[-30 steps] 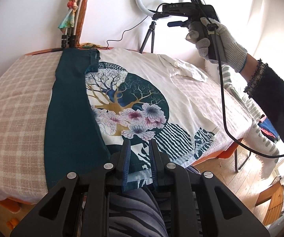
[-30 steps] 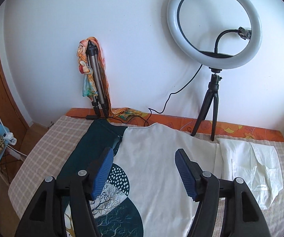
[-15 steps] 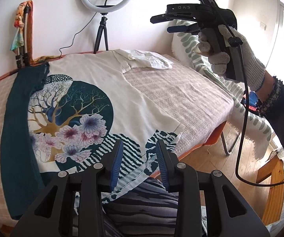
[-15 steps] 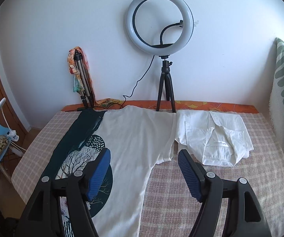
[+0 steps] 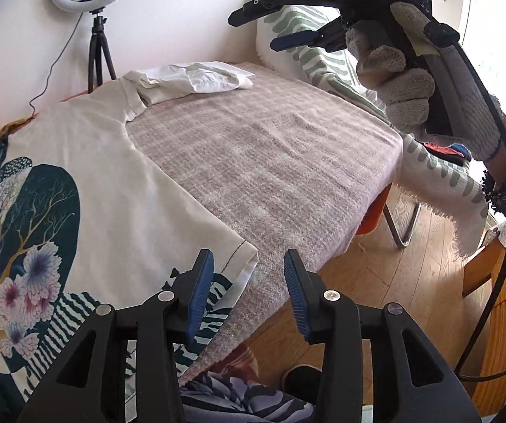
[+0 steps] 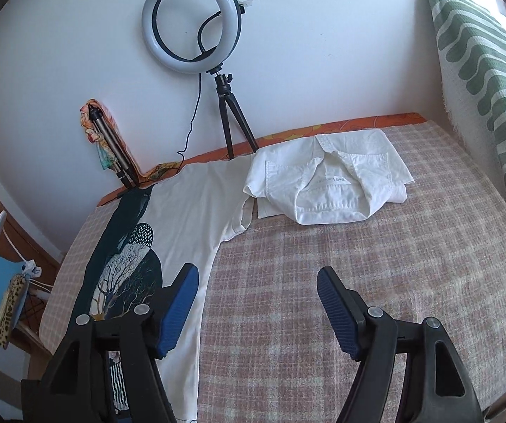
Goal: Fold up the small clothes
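A cream T-shirt with a teal tree-and-flower print (image 5: 87, 190) lies flat on the left part of the bed; it also shows in the right wrist view (image 6: 182, 218). A folded white collared shirt (image 6: 327, 183) lies at the far side near the wall, also visible in the left wrist view (image 5: 193, 79). My left gripper (image 5: 244, 282) is open and empty, just above the T-shirt's near right hem corner. My right gripper (image 6: 256, 303) is open and empty, held high over the blanket; it shows in the left wrist view (image 5: 281, 28) in a gloved hand.
A pink checked blanket (image 6: 376, 264) covers the bed. A ring light on a tripod (image 6: 196, 24) stands at the wall, with a second folded tripod (image 6: 108, 144) to its left. A green-patterned throw (image 6: 482, 56) hangs at right. Wooden floor and a chair (image 5: 482, 275) lie beyond the bed edge.
My left gripper let go of the T-shirt hem, opened wide and swung right to the hem corner. My right gripper pulled back and turned right, toward the white shirt.
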Action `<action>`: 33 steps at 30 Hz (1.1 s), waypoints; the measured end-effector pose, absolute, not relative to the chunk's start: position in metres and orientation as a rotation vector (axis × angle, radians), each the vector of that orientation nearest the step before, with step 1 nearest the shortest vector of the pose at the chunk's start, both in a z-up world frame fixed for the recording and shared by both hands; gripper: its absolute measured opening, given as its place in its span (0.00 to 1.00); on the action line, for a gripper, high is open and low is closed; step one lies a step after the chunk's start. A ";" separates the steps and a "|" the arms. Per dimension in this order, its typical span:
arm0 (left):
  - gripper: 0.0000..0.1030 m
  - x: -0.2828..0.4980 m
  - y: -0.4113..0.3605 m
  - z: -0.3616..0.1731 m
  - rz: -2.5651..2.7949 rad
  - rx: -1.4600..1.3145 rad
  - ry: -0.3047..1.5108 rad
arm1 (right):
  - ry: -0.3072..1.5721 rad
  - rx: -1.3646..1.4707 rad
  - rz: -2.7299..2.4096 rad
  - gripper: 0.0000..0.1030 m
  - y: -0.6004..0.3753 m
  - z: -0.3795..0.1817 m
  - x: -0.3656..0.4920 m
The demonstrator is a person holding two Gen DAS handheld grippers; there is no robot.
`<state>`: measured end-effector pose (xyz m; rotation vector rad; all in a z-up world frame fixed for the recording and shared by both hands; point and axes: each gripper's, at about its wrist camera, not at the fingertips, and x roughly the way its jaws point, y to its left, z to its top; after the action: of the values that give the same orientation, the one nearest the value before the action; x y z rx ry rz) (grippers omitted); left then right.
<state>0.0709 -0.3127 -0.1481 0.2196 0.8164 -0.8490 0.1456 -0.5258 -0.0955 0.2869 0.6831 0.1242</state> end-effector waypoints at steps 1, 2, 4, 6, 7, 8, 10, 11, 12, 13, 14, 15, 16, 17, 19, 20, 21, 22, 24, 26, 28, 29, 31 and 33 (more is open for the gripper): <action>0.39 0.072 -0.316 -0.151 -0.843 0.229 0.819 | 0.687 0.298 0.131 0.69 -0.529 -0.098 0.148; 0.39 0.072 -0.320 -0.153 -0.838 0.236 0.824 | 0.692 0.307 0.138 0.69 -0.530 -0.100 0.151; 0.39 0.070 -0.327 -0.155 -0.822 0.259 0.825 | 0.703 0.327 0.150 0.68 -0.534 -0.106 0.157; 0.39 0.068 -0.332 -0.157 -0.809 0.290 0.814 | 0.720 0.351 0.171 0.67 -0.536 -0.113 0.166; 0.39 0.066 -0.334 -0.158 -0.796 0.305 0.807 | 0.728 0.360 0.180 0.66 -0.536 -0.116 0.172; 0.39 0.067 -0.335 -0.159 -0.781 0.316 0.802 | 0.737 0.371 0.188 0.65 -0.536 -0.120 0.178; 0.39 0.070 -0.336 -0.163 -0.761 0.321 0.814 | 0.754 0.396 0.206 0.65 -0.535 -0.127 0.191; 0.38 0.073 -0.335 -0.165 -0.750 0.316 0.822 | 0.764 0.406 0.214 0.64 -0.535 -0.132 0.198; 0.37 0.076 -0.333 -0.167 -0.740 0.309 0.828 | 0.775 0.415 0.222 0.63 -0.534 -0.136 0.205; 0.31 0.078 -0.331 -0.169 -0.732 0.303 0.830 | 0.787 0.421 0.229 0.62 -0.532 -0.141 0.212; 0.23 0.079 -0.330 -0.169 -0.722 0.300 0.819 | 0.798 0.425 0.233 0.62 -0.530 -0.145 0.218; 0.18 0.080 -0.328 -0.169 -0.713 0.297 0.812 | 0.808 0.430 0.239 0.62 -0.527 -0.150 0.225; 0.09 0.083 -0.327 -0.169 -0.709 0.290 0.810 | 0.817 0.434 0.243 0.61 -0.525 -0.154 0.232; 0.06 0.086 -0.324 -0.168 -0.716 0.271 0.814 | 0.824 0.437 0.249 0.61 -0.522 -0.158 0.239; 0.04 0.093 -0.317 -0.166 -0.734 0.200 0.835 | 0.838 0.447 0.258 0.60 -0.516 -0.165 0.253; 0.04 0.097 -0.311 -0.165 -0.738 0.157 0.846 | 0.846 0.450 0.260 0.58 -0.513 -0.169 0.259; 0.04 0.100 -0.307 -0.163 -0.739 0.119 0.852 | 0.854 0.450 0.260 0.58 -0.510 -0.173 0.265; 0.03 0.102 -0.302 -0.161 -0.738 0.088 0.854 | 0.861 0.448 0.259 0.58 -0.507 -0.176 0.271; 0.03 0.105 -0.295 -0.158 -0.738 0.032 0.856 | 0.871 0.439 0.258 0.57 -0.502 -0.181 0.282; 0.03 0.107 -0.290 -0.156 -0.734 -0.004 0.860 | 0.879 0.433 0.257 0.57 -0.498 -0.184 0.292; 0.03 0.106 -0.288 -0.154 -0.730 -0.012 0.856 | 0.885 0.438 0.256 0.57 -0.496 -0.186 0.302; 0.03 0.105 -0.288 -0.153 -0.730 -0.014 0.853 | 0.887 0.442 0.254 0.57 -0.495 -0.187 0.306; 0.03 0.103 -0.287 -0.151 -0.729 -0.011 0.846 | 0.892 0.450 0.248 0.57 -0.494 -0.190 0.314; 0.03 0.101 -0.285 -0.149 -0.727 -0.009 0.837 | 0.896 0.455 0.238 0.56 -0.492 -0.191 0.321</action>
<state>0.1013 -0.2848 -0.1487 -0.0089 0.8369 -0.7270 0.3207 -0.4922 -0.1911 0.4545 0.8960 0.2379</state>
